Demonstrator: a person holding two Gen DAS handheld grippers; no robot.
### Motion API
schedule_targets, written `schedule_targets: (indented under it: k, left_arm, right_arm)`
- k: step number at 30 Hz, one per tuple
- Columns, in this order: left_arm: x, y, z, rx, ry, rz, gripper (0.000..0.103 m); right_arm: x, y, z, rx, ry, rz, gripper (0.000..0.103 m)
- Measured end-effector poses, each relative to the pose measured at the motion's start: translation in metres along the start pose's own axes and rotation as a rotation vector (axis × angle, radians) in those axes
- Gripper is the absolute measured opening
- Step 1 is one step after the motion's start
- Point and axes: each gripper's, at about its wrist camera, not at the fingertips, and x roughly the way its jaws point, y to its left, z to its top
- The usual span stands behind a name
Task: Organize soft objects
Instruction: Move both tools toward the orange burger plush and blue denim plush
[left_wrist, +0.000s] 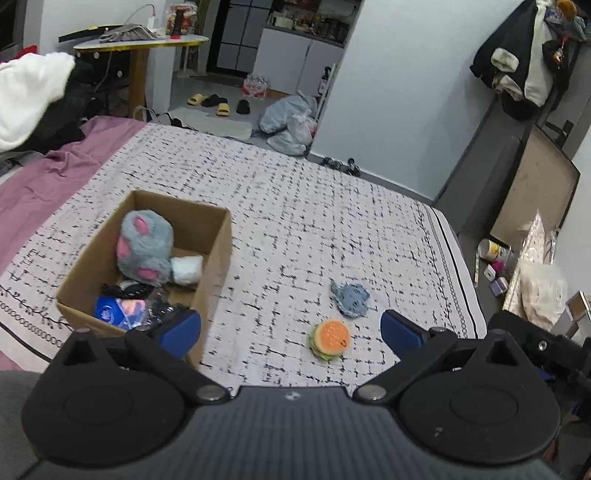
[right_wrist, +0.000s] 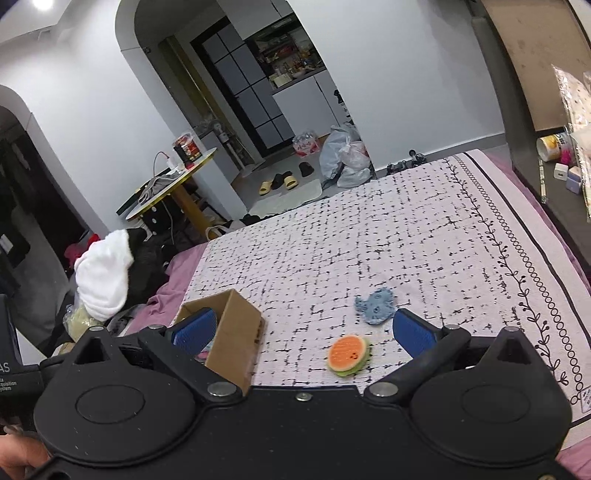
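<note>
A cardboard box (left_wrist: 218, 243) sits on the patterned bed cover and holds a grey and pink plush (left_wrist: 144, 247), a white soft item (left_wrist: 187, 268) and a blue packet (left_wrist: 110, 312). To its right lie a small burger plush (left_wrist: 330, 339) and a blue knitted toy (left_wrist: 351, 298). My left gripper (left_wrist: 291, 328) hovers open above the bed, its left finger over the box's near corner. In the right wrist view, the right gripper (right_wrist: 304, 328) is open too, with the burger plush (right_wrist: 348, 353) between its fingers' lines, the blue knitted toy (right_wrist: 376, 305) just beyond and the box (right_wrist: 234, 332) at left.
The bed cover (left_wrist: 295, 206) ends at its right edge near a dark board (left_wrist: 517, 184) and floor clutter. A pile of white and black clothes (right_wrist: 110, 266) lies on the purple sheet at left. Beyond the bed stand a round table (right_wrist: 173, 184) and plastic bags (left_wrist: 288, 122).
</note>
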Motion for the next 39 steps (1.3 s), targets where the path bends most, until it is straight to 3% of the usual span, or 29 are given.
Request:
schedule_targets:
  k: [8, 20, 27, 35, 39]
  left_arm:
    - [0.018, -0.023, -0.005, 0.042, 0.012, 0.012, 0.103]
    - [0.069, -0.042, -0.015, 0.041, 0.099, 0.038, 0.102]
    - [0.101, -0.046, -0.020, 0.061, 0.141, 0.011, 0.100]
    - [0.138, -0.049, -0.028, 0.075, 0.191, 0.012, 0.091]
    - [0.156, -0.050, -0.032, 0.081, 0.222, 0.004, 0.079]
  right_arm:
    - [0.009, -0.032, -0.004, 0.053, 0.017, -0.010, 0.103]
    - [0.041, -0.085, -0.017, 0.188, 0.056, 0.001, 0.103]
    - [0.059, -0.105, -0.019, 0.236, 0.080, -0.003, 0.101]
    - [0.087, -0.119, -0.021, 0.277, 0.127, -0.008, 0.095]
    - [0.101, -0.125, -0.023, 0.287, 0.155, -0.019, 0.092]
